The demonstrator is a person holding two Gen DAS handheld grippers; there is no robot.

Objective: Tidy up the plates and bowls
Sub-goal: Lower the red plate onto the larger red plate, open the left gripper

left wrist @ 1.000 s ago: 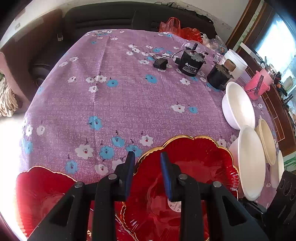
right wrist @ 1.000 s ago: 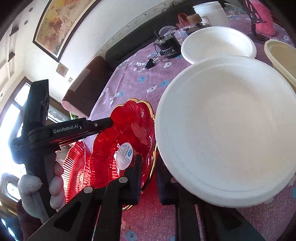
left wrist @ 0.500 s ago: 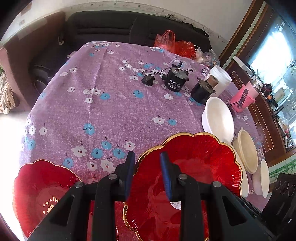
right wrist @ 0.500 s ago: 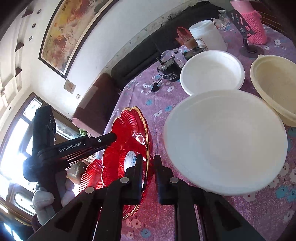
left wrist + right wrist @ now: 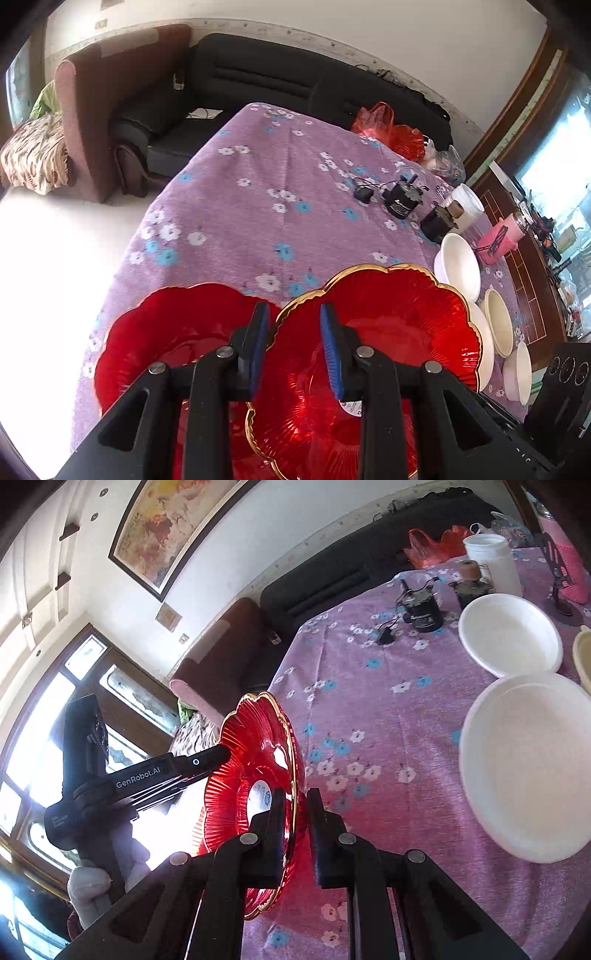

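Clamped with the left gripper (image 5: 293, 349) on the near rim of a gold-edged red plate (image 5: 388, 332), blue pads (image 5: 258, 347) on either side of the scalloped edge, one outside the wall and one over the inside. Clenched too with the right gripper (image 5: 295, 827) on the same red plate (image 5: 255, 760), black fingers (image 5: 275, 823) straddling the gold rim on the opposite side. Held off the counter (image 5: 258, 206) between the two and tipped steeply on edge, a round white sticker showing through the glass at its middle. From the right wrist view, seen with the left gripper (image 5: 218, 755) meeting the plate's far edge, gripped by a white-gloved hand (image 5: 88, 882).

Just beside and below, to the left: a second red plate (image 5: 166, 332) lying flat on the purple flowered cloth near the counter's edge. To the right: a large white plate (image 5: 528, 768), partly hidden behind the lifted plate in the left wrist view. Beyond it, a white bowl (image 5: 509, 631); next to the two, a cream bowl (image 5: 498, 321) and a smaller white bowl (image 5: 519, 369) toward the counter's right edge.

Farther back on the cloth: a black motor (image 5: 400, 201) with a small plug and wire, a white tub (image 5: 469, 206), a pink container (image 5: 502, 236) and a red plastic bag (image 5: 388, 129). Behind the counter, a black sofa (image 5: 258, 81) against the wall.
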